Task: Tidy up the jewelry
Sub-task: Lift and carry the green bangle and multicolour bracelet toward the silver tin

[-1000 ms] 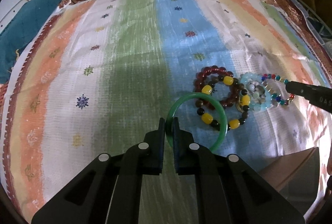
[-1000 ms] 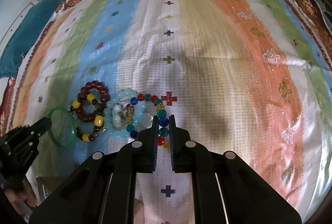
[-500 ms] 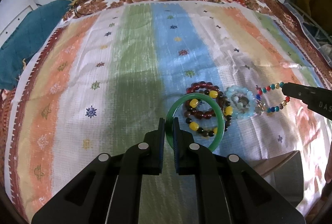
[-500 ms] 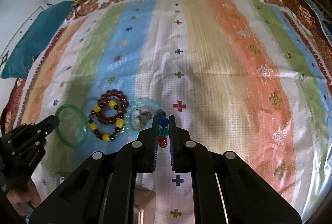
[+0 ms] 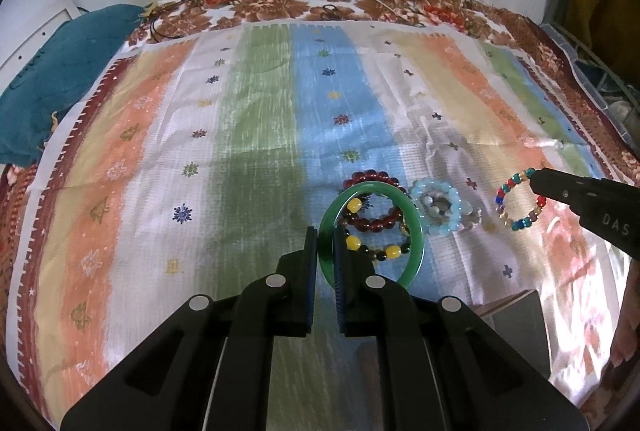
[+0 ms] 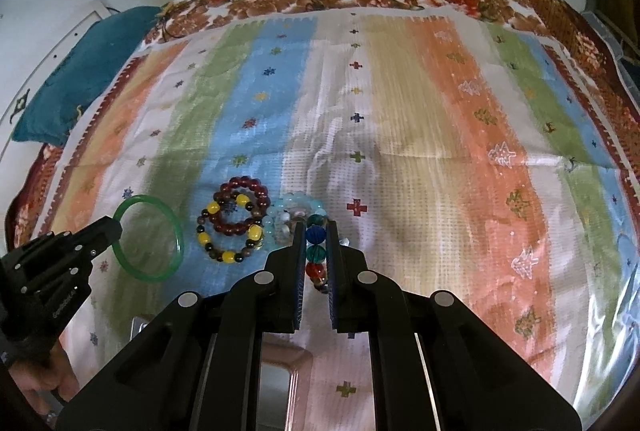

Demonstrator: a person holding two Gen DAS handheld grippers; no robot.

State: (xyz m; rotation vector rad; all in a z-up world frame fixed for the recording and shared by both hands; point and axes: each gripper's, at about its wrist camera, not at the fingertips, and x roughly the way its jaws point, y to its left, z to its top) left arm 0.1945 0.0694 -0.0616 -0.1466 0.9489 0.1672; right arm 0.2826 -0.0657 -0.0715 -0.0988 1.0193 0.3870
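While both tongs are off the bed, I log the items as follows. Left tongs (image 5: 326,251): clamped on the near-left rim of the green bangle (image 5: 416,231), which hangs out ahead of the tips, its ring face turned toward my camera. Right tongs (image 6: 316,251): clamped on the multicoloured bead bracelet (image 5: 518,201), beads stacked in a line between the pads, the loop hanging left of the tips.

Still lying on the striped bedspread (image 5: 256,135), toward its near edge: a dark red bead bracelet (image 6: 244,207) with a yellow-and-brown bead bracelet (image 6: 228,231) overlapping it, and a pale blue bead bracelet (image 6: 288,215) just beside them, possibly over a smaller piece; blur hides which.

A box corner (image 5: 516,315) shows at the near edge, below and between the tongs, so either load goes back and down.

Against a second ago: both held pieces have lifted clear of the pile, and the bed has dropped away.
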